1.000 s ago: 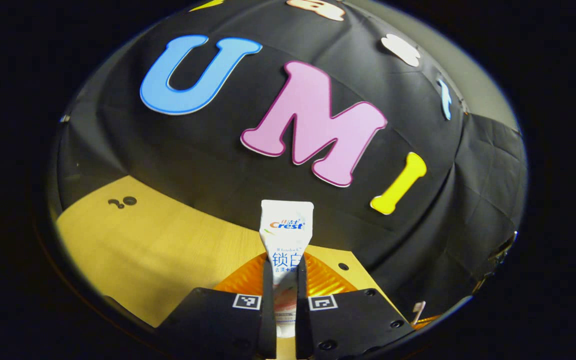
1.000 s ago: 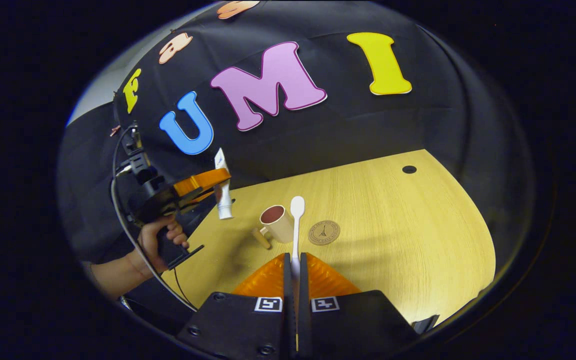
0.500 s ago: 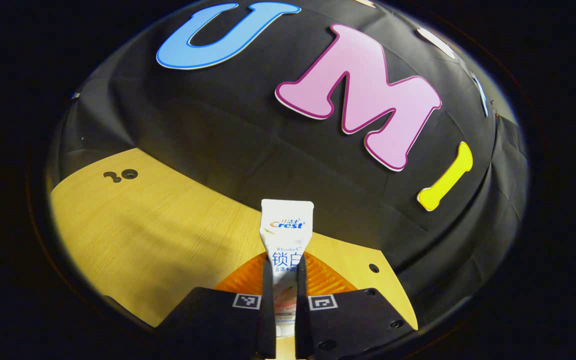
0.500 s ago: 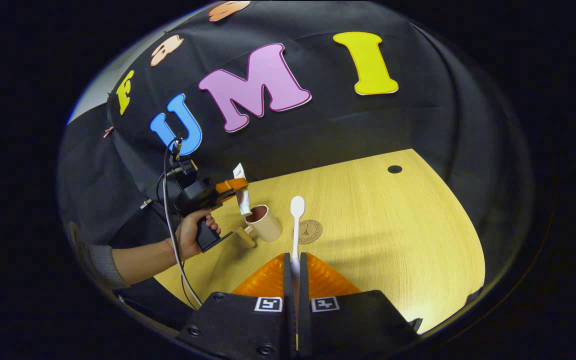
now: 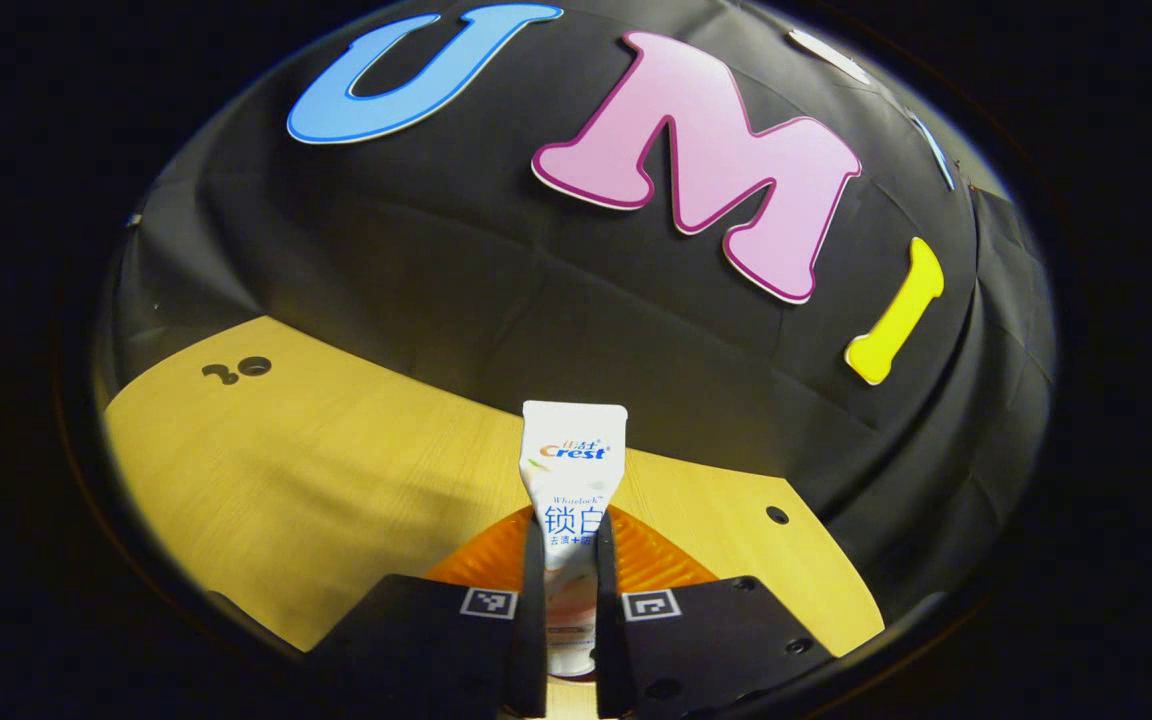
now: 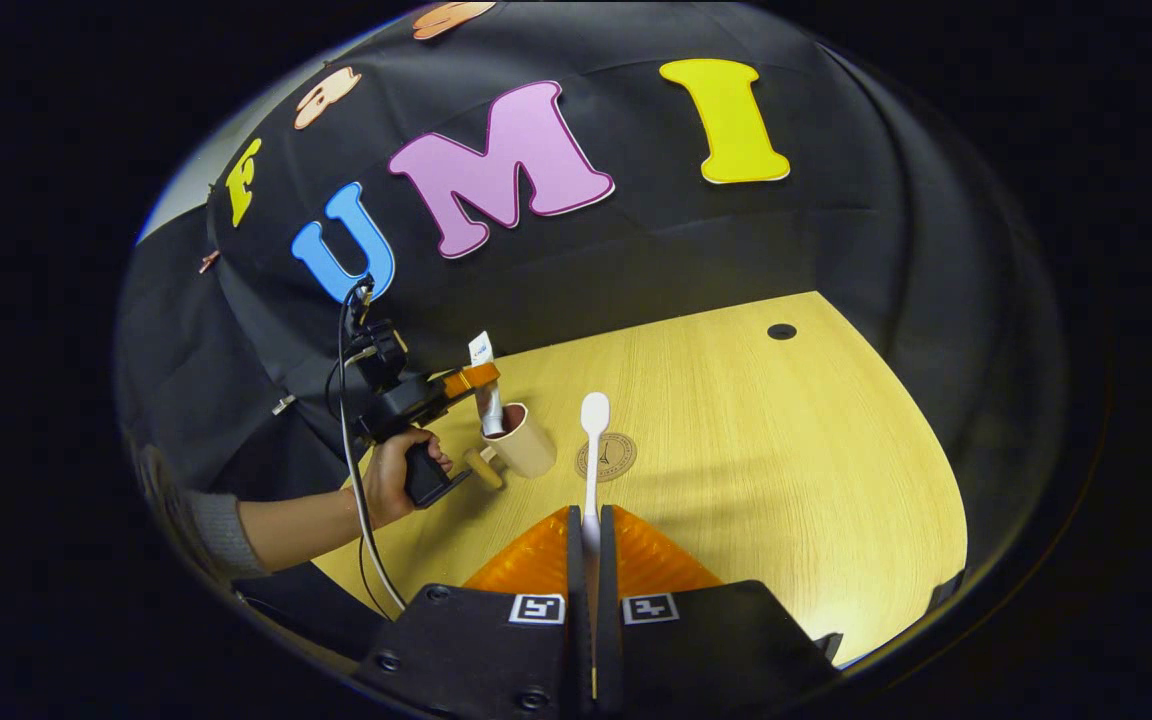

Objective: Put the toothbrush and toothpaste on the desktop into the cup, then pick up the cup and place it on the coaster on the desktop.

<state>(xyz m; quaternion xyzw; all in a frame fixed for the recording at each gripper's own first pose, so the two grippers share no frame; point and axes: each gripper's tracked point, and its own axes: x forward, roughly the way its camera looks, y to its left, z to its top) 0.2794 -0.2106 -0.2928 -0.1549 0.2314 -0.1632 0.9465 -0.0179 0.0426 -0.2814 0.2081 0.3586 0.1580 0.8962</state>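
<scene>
toothpaste (image 5: 573,470) stands upright, cap end down, clamped between the left gripper (image 5: 569,600) fingers, and in the right gripper view its lower end sits inside the mouth of the cup (image 6: 521,447), likely held vertical so it drops in cleanly. the right gripper (image 6: 587,560) pinches the toothbrush (image 6: 592,450) handle, head forward, above the desk (image 6: 786,450) near the coaster (image 6: 608,457), apparently waiting its turn.

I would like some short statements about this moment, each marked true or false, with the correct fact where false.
1. The left gripper holds the toothpaste. True.
2. The toothbrush lies on the table. False: the right gripper grips it.
3. The toothpaste's lower end is at the cup's mouth. True.
4. The cup stands on the coaster. False: it stands beside it.
</scene>
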